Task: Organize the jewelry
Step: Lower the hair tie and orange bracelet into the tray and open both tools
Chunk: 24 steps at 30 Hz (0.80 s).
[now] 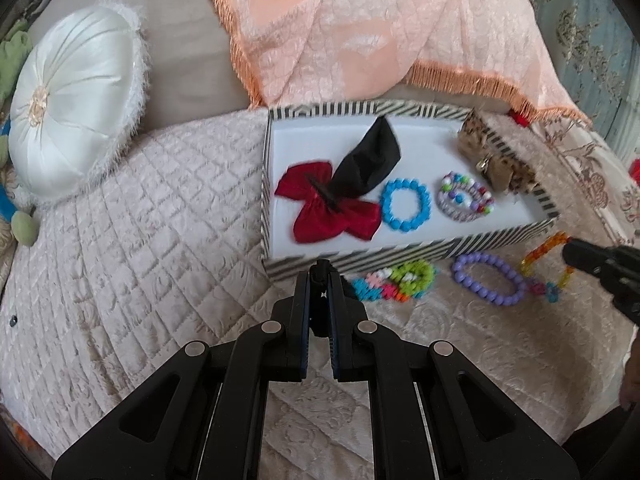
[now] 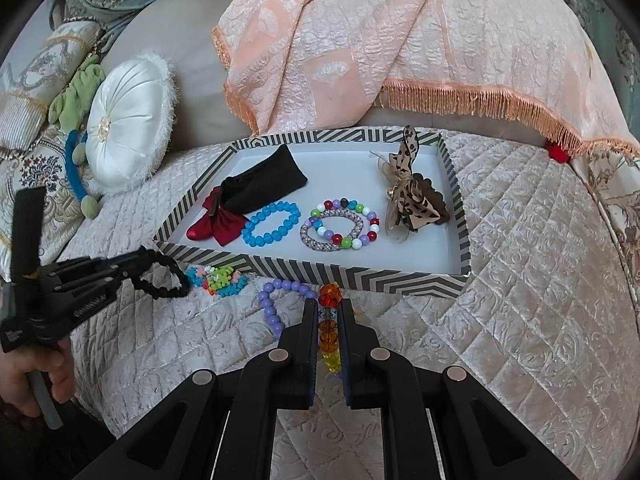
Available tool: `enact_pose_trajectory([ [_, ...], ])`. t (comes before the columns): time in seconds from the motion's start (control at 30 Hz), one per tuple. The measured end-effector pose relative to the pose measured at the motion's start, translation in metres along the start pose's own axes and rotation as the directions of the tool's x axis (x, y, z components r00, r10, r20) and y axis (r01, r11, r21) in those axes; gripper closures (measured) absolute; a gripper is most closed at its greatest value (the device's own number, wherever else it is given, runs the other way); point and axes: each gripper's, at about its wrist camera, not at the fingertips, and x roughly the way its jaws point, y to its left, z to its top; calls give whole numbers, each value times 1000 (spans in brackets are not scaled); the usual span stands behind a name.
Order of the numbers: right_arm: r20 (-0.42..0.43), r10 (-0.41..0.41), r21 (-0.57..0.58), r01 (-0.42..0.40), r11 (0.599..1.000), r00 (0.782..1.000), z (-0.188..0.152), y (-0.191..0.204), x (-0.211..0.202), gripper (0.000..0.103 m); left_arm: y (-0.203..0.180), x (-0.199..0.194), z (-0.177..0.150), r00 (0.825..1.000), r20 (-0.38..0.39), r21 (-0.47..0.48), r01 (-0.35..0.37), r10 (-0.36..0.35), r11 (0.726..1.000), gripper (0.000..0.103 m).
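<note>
Jaws pinch the orange bracelet (image 2: 329,330) and black scrunchie (image 2: 166,280) beside the tray's rim (image 2: 304,274).

Tray (image 2: 454,184) on quilt (image 2: 520,280), bows and bracelets inside, more bracelets (image 2: 270,304) before it

Purple bead bracelet (image 2: 276,304): near half hidden behind right tool (image 2: 329,312). Red clip (image 2: 558,155) far right, mostly under fringe. Multicolor bracelet (image 1: 466,196) blurred.
</note>
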Motion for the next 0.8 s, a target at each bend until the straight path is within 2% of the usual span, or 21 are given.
enact_pose_trajectory([
  [0.2, 28, 4, -4, -4, 1000, 1000, 8, 1, -6, 94, -2, -27, 24, 995, 78, -13, 58, -57, 998, 97],
  [0.33, 132, 47, 0, -47, 999, 990, 28, -2, -25, 94, -5, -31, 47, 992, 102, -24, 79, -77, 997, 97],
  [0.5, 230, 111, 14, -117, 993, 967, 54, -9, -31, 94, -20, -8, 78, 990, 81, -7, 119, -118, 993, 97],
  [0.6, 228, 106, 20, -113, 993, 968, 69, -10, -12, 94, -26, 9, 88, 979, 75, -56, 194, -190, 979, 97],
  [0.7, 209, 90, 37, -100, 994, 974, 78, -10, 11, 94, -37, 24, 92, 967, 93, -62, 244, -238, 968, 97],
  [0.77, 210, 83, 47, -95, 994, 974, 84, -11, 20, 94, -43, 39, 94, 965, 72, -70, 257, -252, 964, 97],
  [0.8, 215, 81, 51, -94, 994, 973, 88, -11, 26, 94, -46, 51, 95, 970, 51, -73, 243, -239, 967, 97],
])
